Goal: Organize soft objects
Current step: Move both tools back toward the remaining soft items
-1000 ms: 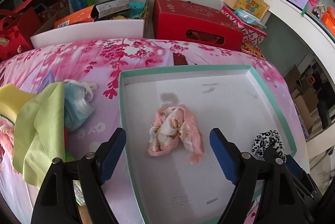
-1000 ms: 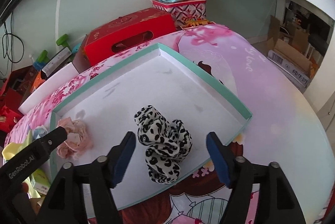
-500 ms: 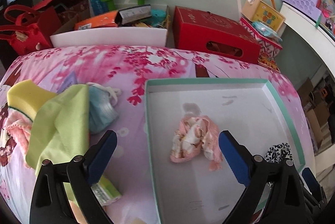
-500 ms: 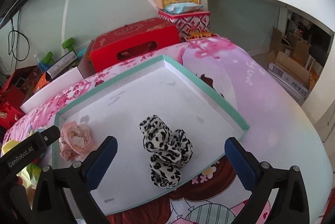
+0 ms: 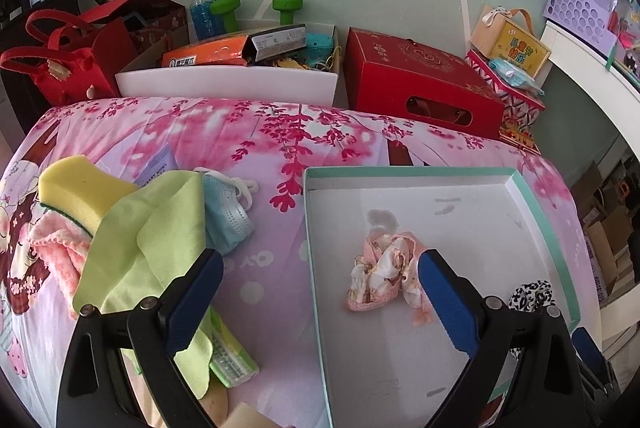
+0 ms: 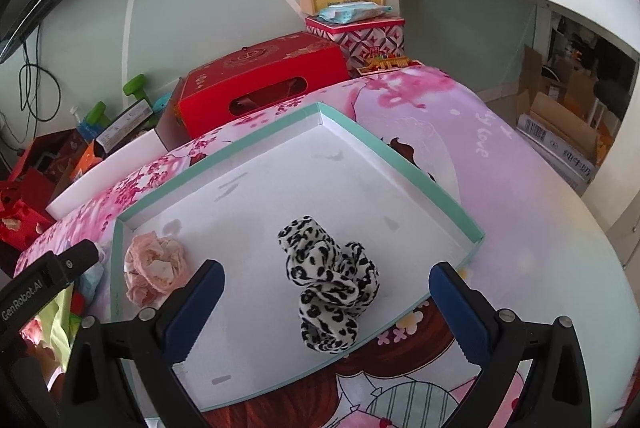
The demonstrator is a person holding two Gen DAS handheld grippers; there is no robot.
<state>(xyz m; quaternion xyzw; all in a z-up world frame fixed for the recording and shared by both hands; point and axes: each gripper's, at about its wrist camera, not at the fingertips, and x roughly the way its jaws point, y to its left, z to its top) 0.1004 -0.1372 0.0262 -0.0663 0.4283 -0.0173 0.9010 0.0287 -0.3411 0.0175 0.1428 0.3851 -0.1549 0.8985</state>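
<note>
"GenRobot.AI" lettering on the left gripper (image 6: 48,280) body

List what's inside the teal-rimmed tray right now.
Two items lie inside the tray: a pink scrunchie and a leopard-print scrunchie. Anything under them is hidden.

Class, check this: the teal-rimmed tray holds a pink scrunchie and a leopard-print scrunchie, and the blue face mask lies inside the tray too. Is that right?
Not quite. The blue face mask lies outside the tray, on the floral cloth beside the green cloth, as the left wrist view shows. The pink scrunchie and leopard-print scrunchie are indeed in the tray.
</note>
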